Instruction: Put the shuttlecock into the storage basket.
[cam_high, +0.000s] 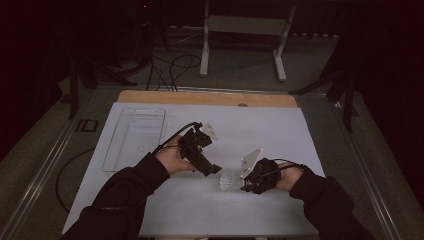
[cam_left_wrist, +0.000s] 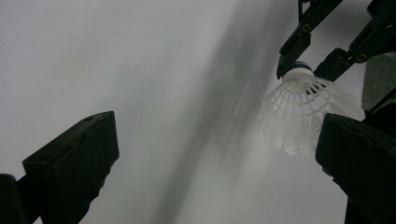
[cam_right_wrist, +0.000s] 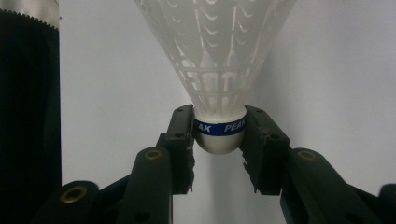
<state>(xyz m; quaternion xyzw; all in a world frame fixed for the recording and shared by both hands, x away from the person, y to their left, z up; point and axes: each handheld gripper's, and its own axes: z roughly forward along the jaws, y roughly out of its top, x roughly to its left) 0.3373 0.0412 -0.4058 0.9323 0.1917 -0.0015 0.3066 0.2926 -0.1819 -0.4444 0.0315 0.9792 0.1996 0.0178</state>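
A white plastic shuttlecock (cam_high: 227, 181) hangs just above the white mat, right of centre. My right gripper (cam_high: 240, 184) is shut on its rounded cork. In the right gripper view the two black jaws (cam_right_wrist: 219, 135) press on the blue-banded cork of the shuttlecock (cam_right_wrist: 219, 70), whose skirt points away. My left gripper (cam_high: 216, 170) comes in from the left with its tips close to the skirt. In the left gripper view its jaws (cam_left_wrist: 217, 163) stand wide apart and open; the shuttlecock (cam_left_wrist: 303, 112) is beside its right jaw, held by the right gripper (cam_left_wrist: 306, 63).
A clear plastic tray (cam_high: 135, 137) lies on the mat's left side. The white mat (cam_high: 260, 130) covers a wooden table (cam_high: 200, 97). A metal stand (cam_high: 245, 30) and cables (cam_high: 170, 67) are on the floor behind. A black ribbed surface (cam_right_wrist: 28, 116) lines the right gripper view's left edge.
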